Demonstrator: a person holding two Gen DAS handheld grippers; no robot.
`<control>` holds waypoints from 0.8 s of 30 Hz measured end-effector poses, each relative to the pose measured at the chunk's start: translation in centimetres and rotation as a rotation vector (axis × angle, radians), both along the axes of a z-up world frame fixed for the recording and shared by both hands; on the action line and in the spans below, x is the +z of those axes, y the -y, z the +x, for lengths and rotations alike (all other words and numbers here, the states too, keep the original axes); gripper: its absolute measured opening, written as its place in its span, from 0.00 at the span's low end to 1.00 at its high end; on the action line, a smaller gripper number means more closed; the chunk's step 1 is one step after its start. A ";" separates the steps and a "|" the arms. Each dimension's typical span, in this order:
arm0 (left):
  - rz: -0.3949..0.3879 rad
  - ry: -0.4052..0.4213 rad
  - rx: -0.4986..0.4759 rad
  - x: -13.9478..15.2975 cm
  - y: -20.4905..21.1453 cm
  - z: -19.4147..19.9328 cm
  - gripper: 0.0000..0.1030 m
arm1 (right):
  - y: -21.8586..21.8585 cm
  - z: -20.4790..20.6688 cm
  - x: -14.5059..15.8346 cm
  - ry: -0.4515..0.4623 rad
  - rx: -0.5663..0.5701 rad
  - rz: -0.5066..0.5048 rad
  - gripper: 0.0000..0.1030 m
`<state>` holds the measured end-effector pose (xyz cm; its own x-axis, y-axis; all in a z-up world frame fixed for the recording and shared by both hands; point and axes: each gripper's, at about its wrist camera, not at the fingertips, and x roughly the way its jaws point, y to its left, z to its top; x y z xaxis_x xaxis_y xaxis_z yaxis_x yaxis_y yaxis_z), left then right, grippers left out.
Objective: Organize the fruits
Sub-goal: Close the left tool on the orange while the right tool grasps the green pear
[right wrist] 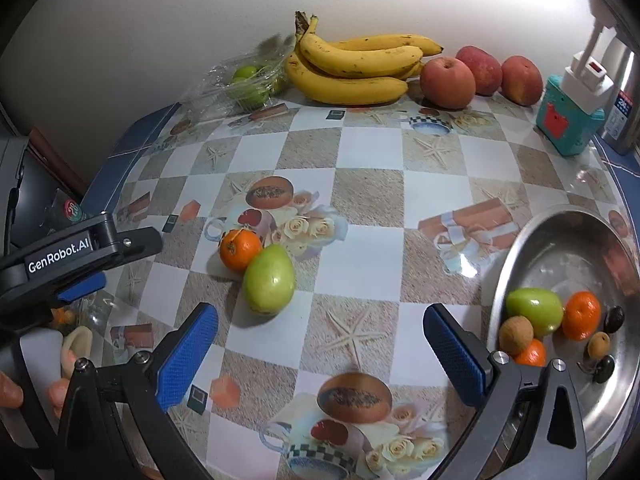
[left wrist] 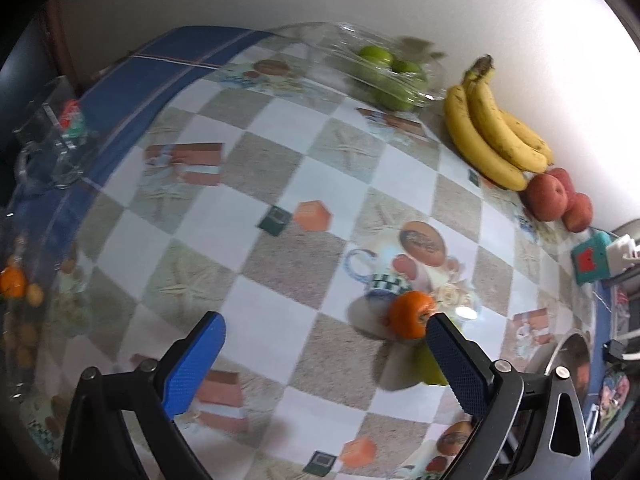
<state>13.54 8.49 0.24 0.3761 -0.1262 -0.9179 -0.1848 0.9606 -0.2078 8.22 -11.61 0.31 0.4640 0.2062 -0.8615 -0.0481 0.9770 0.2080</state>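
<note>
An orange (right wrist: 239, 249) and a green pear (right wrist: 269, 280) lie touching on the patterned tablecloth (right wrist: 372, 196), left of centre. A steel bowl (right wrist: 560, 240) at the right holds a green fruit (right wrist: 534, 306), oranges (right wrist: 581, 314) and small brown and dark fruits. My right gripper (right wrist: 320, 344) is open and empty above the cloth, between pear and bowl. My left gripper (left wrist: 326, 354) is open and empty; the orange (left wrist: 410, 314) sits by its right fingertip, the pear (left wrist: 426, 368) partly hidden behind that finger. The left gripper also shows at the left edge of the right wrist view (right wrist: 76, 248).
Bananas (right wrist: 352, 68), three red apples (right wrist: 448, 78) and a clear box of green fruit (right wrist: 248, 82) line the back wall. A teal box (right wrist: 566, 114) with a white plug stands at the back right. A glass container (left wrist: 52, 140) sits at the far left.
</note>
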 end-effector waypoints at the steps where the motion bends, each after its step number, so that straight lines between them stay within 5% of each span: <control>1: -0.013 0.001 -0.014 -0.1 0.3 0.2 0.89 | -0.3 0.2 -0.2 -0.002 0.006 -0.002 0.99; 12: -0.070 0.004 -0.136 -1.5 2.9 1.8 0.70 | -2.6 2.5 -2.8 -0.048 0.054 -0.035 0.70; 16: -0.080 -0.011 -0.166 -2.4 3.5 2.5 0.66 | -2.9 3.1 -3.5 -0.064 0.060 -0.025 0.68; 24: -0.110 -0.020 -0.223 -3.2 4.6 3.2 0.41 | -3.3 3.7 -3.9 -0.078 0.068 0.025 0.58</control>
<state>16.74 3.85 -3.00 0.3093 -0.3033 -0.9013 0.0237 0.9499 -0.3116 11.90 -8.35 -3.58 0.3795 0.2567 -0.8889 -0.0972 0.9665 0.2376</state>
